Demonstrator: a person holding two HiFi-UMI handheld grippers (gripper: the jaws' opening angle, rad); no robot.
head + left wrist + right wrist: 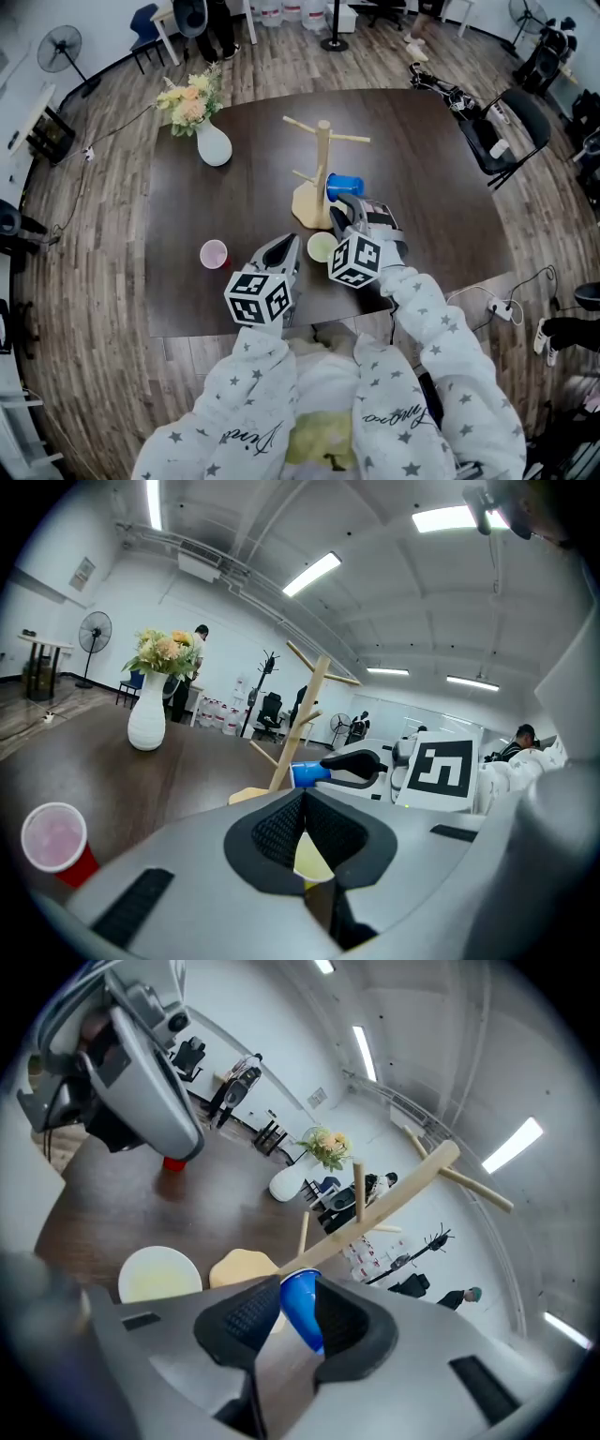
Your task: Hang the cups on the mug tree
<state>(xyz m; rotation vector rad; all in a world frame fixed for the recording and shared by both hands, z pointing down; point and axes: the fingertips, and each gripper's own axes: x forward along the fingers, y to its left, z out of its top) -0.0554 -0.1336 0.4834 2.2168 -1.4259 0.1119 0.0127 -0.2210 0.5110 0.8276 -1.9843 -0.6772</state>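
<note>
Blue plastic cup [302, 1321] is pinched in my right tongs [298, 1286], tipped on its side right up against the wooden mug tree [322, 159], by its lower pegs. Only the right gripper view shows the pads on its wall. My left tongs [302, 799] are closed together with nothing in them. A pale yellow cup [322, 247] stands on the dark brown counter [234, 187] just past them. The red cup with a pinkish inside [214, 253] sits off to the left, and its red side only shows in the left gripper view. The cursive print on my star-patterned sleeves [246, 433] is too small to read.
</note>
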